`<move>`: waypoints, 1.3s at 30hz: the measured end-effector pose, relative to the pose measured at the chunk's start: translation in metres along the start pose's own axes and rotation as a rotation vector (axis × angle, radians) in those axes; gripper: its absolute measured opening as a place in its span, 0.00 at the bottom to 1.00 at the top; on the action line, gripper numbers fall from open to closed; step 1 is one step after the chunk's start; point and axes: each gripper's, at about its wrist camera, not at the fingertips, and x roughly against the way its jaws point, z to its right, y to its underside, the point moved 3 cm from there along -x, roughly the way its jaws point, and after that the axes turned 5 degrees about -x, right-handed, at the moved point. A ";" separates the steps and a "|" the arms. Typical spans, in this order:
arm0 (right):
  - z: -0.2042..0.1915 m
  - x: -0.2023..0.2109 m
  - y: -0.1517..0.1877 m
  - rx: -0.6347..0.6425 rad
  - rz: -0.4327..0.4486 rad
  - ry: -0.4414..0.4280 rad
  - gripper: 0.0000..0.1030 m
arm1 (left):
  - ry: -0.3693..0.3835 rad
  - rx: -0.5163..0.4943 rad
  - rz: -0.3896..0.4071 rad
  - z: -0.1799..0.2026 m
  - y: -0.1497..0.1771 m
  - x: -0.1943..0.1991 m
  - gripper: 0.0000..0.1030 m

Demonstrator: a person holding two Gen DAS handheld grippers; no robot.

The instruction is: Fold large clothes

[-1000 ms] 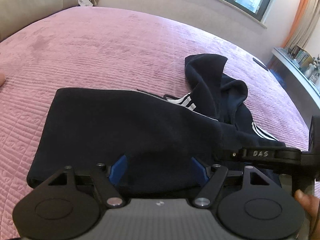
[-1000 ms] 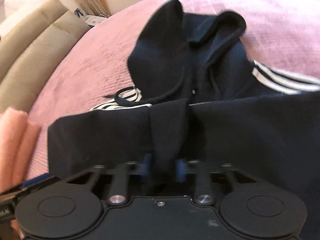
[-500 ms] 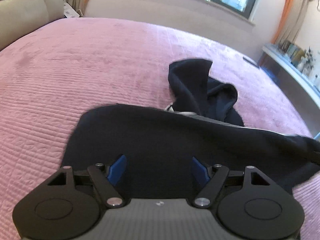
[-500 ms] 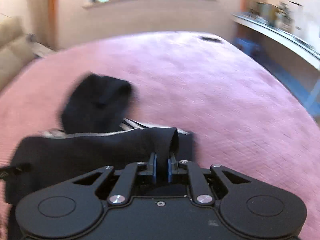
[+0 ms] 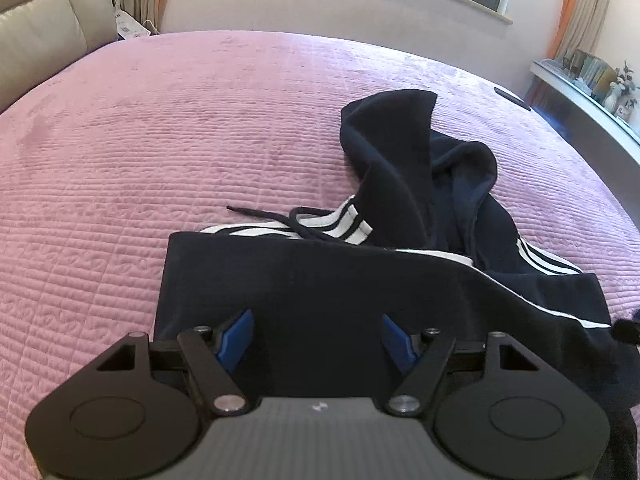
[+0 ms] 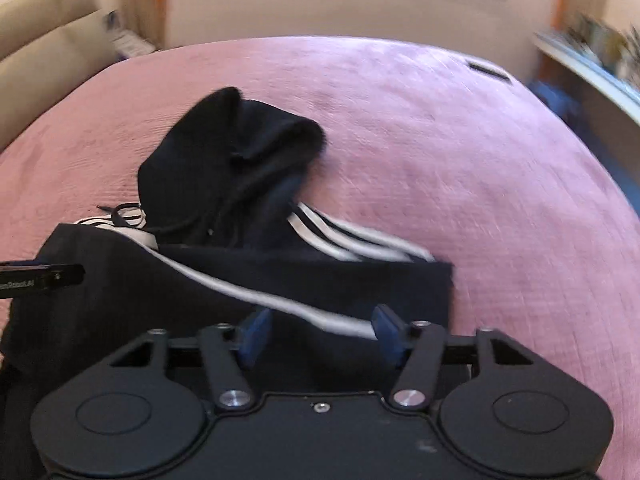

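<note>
A dark navy hoodie [image 5: 320, 280] with white sleeve stripes lies folded on the pink bedspread [image 5: 160, 140]; it also shows in the right wrist view [image 6: 248, 280]. Its hood [image 5: 400, 160] and drawstring [image 5: 280, 216] lie loose at the far side. My left gripper [image 5: 318, 340] is open, its blue pads just above the hoodie's near left part. My right gripper [image 6: 320, 334] is open above the hoodie's near right corner, with a white stripe running between its pads. The left gripper's tip [image 6: 40, 276] shows at the left edge of the right wrist view.
A beige padded headboard [image 5: 40, 40] stands at the far left. A window wall runs along the back, and a shelf [image 5: 592, 96] with small items stands at the right. A small dark object [image 5: 512, 98] lies on the bed's far right.
My right gripper was shut on a fold of the hoodie and has opened, letting the fabric lie flat. My left gripper stayed open. The folded layer has settled on the bed.
</note>
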 end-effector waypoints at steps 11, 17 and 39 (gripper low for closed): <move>-0.052 -0.038 0.009 0.050 -0.119 -0.298 0.21 | 0.137 -0.051 0.040 0.022 -0.013 -0.017 0.64; -0.027 -0.069 0.017 -0.057 -0.172 -0.196 0.01 | -0.094 -0.029 -0.019 -0.004 0.001 -0.057 0.89; 0.096 -0.001 0.063 -0.266 -0.155 0.074 0.73 | -0.049 -0.056 0.001 -0.021 0.021 0.018 0.69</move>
